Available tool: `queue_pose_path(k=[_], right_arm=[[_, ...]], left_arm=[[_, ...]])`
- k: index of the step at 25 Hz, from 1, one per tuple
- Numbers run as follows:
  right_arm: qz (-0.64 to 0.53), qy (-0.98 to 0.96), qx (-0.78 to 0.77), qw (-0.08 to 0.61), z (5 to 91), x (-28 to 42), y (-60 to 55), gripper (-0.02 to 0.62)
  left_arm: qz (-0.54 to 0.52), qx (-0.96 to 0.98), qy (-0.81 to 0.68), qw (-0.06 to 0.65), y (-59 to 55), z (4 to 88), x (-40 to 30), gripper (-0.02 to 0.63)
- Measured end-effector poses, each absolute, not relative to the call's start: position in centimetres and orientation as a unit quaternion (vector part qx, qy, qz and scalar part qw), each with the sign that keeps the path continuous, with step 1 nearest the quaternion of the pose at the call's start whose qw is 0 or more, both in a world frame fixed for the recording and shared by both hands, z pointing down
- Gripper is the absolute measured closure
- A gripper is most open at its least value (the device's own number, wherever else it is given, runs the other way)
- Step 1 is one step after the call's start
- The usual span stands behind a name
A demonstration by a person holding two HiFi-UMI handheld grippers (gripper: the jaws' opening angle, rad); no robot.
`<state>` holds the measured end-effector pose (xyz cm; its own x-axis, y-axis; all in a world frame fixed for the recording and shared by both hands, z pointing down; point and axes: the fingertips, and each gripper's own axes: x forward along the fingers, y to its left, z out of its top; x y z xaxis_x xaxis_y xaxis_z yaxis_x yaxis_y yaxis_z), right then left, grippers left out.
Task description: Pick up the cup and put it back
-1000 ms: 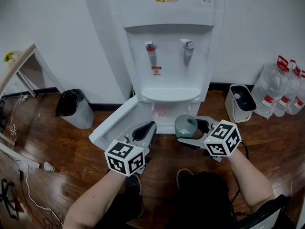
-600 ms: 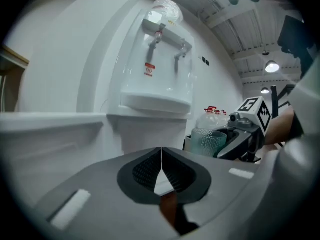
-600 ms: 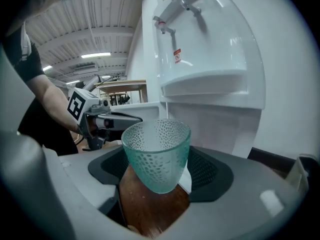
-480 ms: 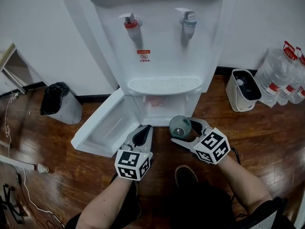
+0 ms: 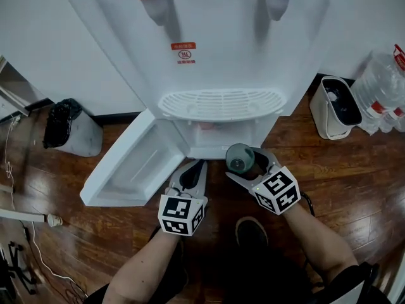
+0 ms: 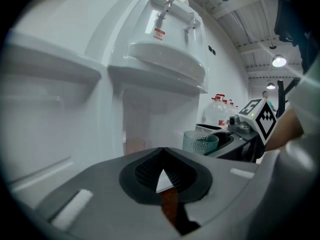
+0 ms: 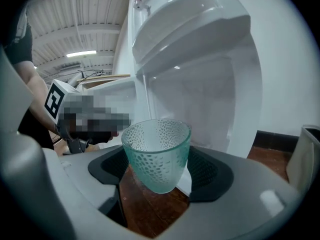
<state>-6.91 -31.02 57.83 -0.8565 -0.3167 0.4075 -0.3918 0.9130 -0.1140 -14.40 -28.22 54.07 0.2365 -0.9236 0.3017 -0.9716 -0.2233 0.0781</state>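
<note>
at the foot of the water dispenser (image 5: 215, 56), before its open lower compartment, the right gripper (image 5: 242, 161) is clamped on the cup (image 7: 157, 151). its pads press both sides of the dimpled, green-tinted glass, which is upright and clear of the wooden floor (image 5: 354, 170). left gripper (image 5: 192, 171) is just beside it, jaws fully together with nothing between them. compartment door (image 5: 126, 170) stands swung out to the left.
</note>
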Motion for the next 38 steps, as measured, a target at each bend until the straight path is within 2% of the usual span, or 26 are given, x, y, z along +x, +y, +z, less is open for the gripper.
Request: queue_pose_path(k=[17, 38], right_arm=[[0.136, -0.91, 0.344, 0.186, 63.2, -7.5, -37.2, 0.229], [0.142, -0.881, 0.417, 0.172, 66.6, -10.9, -43.9, 0.23]], left_arm=[[0.108, 0.748, -0.633, 0.167, -30.6, 58.7, -15.4, 0.602], [0.132, 0.76, -0.608, 0.187, -32.2, 61.6, -16.7, 0.603]])
